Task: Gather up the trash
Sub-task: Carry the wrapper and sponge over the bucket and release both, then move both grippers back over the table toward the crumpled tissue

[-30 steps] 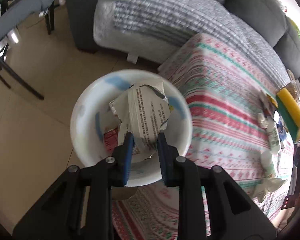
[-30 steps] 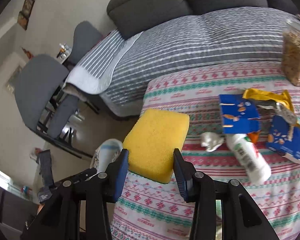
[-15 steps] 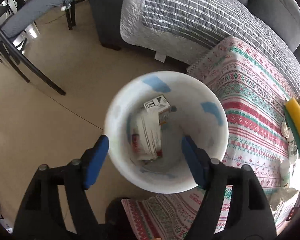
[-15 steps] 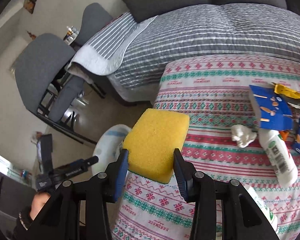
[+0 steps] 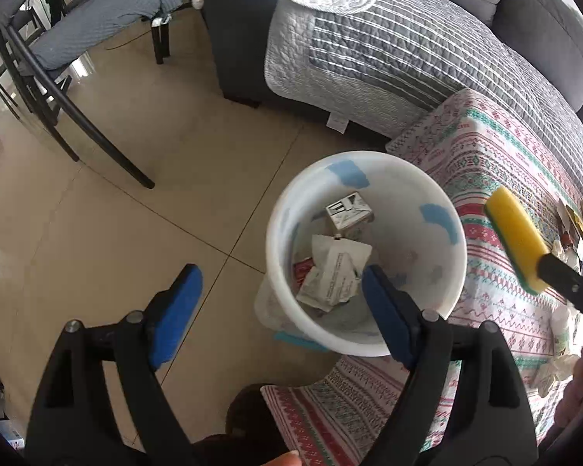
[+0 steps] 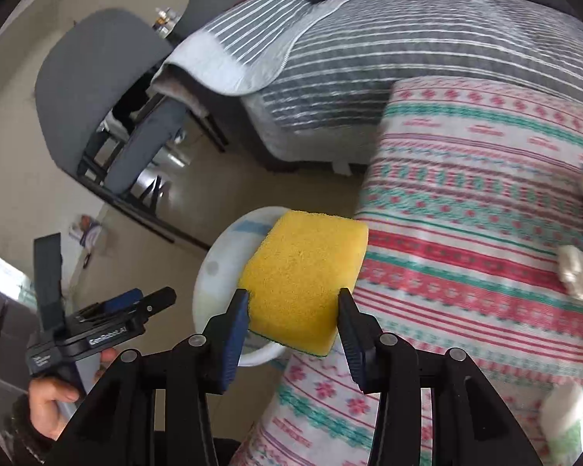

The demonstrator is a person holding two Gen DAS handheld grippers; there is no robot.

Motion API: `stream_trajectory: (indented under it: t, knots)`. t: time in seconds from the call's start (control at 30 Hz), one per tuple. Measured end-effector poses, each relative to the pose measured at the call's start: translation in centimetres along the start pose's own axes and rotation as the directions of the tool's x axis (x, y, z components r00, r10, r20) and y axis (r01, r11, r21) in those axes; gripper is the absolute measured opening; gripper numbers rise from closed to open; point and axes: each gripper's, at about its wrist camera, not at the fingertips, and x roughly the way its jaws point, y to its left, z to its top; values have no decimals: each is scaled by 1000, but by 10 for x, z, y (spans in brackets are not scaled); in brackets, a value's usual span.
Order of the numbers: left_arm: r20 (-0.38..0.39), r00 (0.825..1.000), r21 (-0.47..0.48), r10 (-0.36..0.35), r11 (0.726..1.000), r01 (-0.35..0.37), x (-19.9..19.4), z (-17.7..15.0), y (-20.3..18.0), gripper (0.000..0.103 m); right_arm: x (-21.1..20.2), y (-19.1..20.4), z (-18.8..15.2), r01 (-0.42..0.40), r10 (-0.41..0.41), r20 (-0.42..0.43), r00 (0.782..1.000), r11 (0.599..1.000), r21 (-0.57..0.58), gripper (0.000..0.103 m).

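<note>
A white bin (image 5: 369,157) stands on the floor against the cloth-covered table (image 5: 505,163). Inside it lie a crumpled printed wrapper (image 5: 332,275) and a small carton (image 5: 348,211). My left gripper (image 5: 280,272) hangs above the bin's near-left rim, its jaws opening wide with nothing held between them. My right gripper (image 6: 293,295) is shut on a yellow sponge (image 6: 303,272) with a green underside, over the table's corner and the bin's (image 6: 221,256) edge. The sponge (image 5: 517,240) also shows in the left wrist view, right of the bin. A crumpled tissue (image 6: 577,268) lies on the table.
A sofa under a grey striped quilt (image 5: 388,50) runs behind the table. A grey padded chair (image 5: 97,27) with black legs stands on the tiled floor (image 5: 116,233) at the left. Wrappers (image 5: 571,217) lie at the table's far right.
The left jaws spread apart and the printed wrapper dropped into the bin; the left gripper drew back from it. The right gripper carried the sponge down and left, to the bin's edge.
</note>
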Motion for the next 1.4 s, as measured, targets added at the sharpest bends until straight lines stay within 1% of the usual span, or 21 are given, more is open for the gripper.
stream_trajectory:
  t: [0.17,0.2,0.23,0.3,0.33,0.4,0.5,0.63,0.73,0.83,1.07,1.23,1.4]
  knots:
    - [-9,1000,-16,-3,1000,3,-1,-3,10,84,22,9,-1,-40,40,-22,999,999,-1,49]
    - [-8,1000,-17,-3,1000,3,-1,-3,11,84,25,10,0,-49,49,-24,999,999,4,51]
    - [-8,1000,-18,-3,1000,3,-1,-2,12,84,28,11,-1,-57,58,-26,998,998,9,55]
    - [-6,1000,-21,-4,1000,4,-2,-2,13,85,31,11,-1,-75,76,-31,997,997,23,74]
    - [-5,1000,-25,-4,1000,4,-3,-3,14,85,30,10,-2,-78,79,-24,997,997,29,75]
    - [-6,1000,-32,-8,999,8,-3,-3,15,85,25,8,-1,-74,75,-15,997,997,34,75]
    - [-2,1000,-27,-12,1000,12,-5,-3,12,85,13,4,1,-46,46,0,999,998,39,75]
    - [5,1000,9,-18,1000,18,-7,-4,1,86,-11,-1,1,35,-36,20,999,998,42,75]
    - [4,1000,42,-28,999,27,-8,-4,-14,87,-33,-6,-1,131,-131,41,990,991,16,75]
    - [3,999,68,-42,997,41,-9,-6,-29,87,-53,-14,-5,188,-188,60,980,982,13,75]
    - [4,998,126,-65,990,64,-12,-11,-68,89,-95,-44,-17,246,-249,91,964,968,45,75]
    - [2,997,155,-75,985,74,-14,-15,-94,91,-120,-73,-28,291,-297,82,951,954,78,75]
    - [-12,994,196,-107,975,107,-14,-20,-124,91,-149,-106,-44,331,-340,70,938,937,110,75]
